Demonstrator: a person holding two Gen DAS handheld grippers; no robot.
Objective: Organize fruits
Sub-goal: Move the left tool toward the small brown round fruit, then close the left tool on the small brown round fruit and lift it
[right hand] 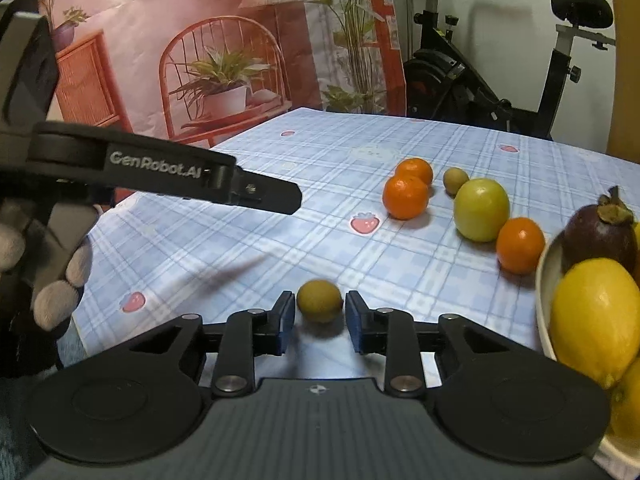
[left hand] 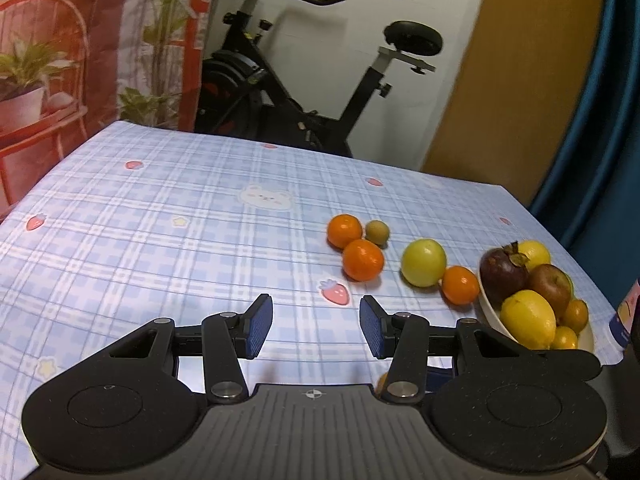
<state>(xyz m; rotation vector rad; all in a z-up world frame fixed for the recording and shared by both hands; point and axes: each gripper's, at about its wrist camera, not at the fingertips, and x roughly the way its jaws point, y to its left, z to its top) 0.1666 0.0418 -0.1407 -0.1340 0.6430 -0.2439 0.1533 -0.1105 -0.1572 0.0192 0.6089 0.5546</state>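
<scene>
Left gripper (left hand: 316, 320): jaws apart, nothing between them, hovering over the plaid tablecloth (left hand: 160, 240) at near left. Idle; keep it out of the carry path.

Right gripper (right hand: 320, 316): closed on the small brown-green fruit (right hand: 320, 301) at near centre, fruit low over or on the cloth, can't tell which. Pads sit at its widest part. My read: grasp done, lift is next.
- Round and small, so it may squirt out. Hold the squeeze steady and lift straight up before going right.
- Clear the bowl rim, lower into a gap, then release low so it doesn't bounce.

Loose on the cloth, mid-right: two oranges (right hand: 405, 197) touching each other, a second small brown-green fruit (right hand: 455, 179) just beside them, a green apple (right hand: 481, 210), and a single orange (right hand: 520, 245) touching it and close to the bowl.

White bowl (left hand: 490, 312) at near right, already crowded: mangosteen (left hand: 503, 274), two lemons (left hand: 528, 320), red-brown apple (left hand: 550, 286), a couple of small oranges (left hand: 575, 315). Little free room, so I'd aim for the near-left side by the big lemon.
</scene>
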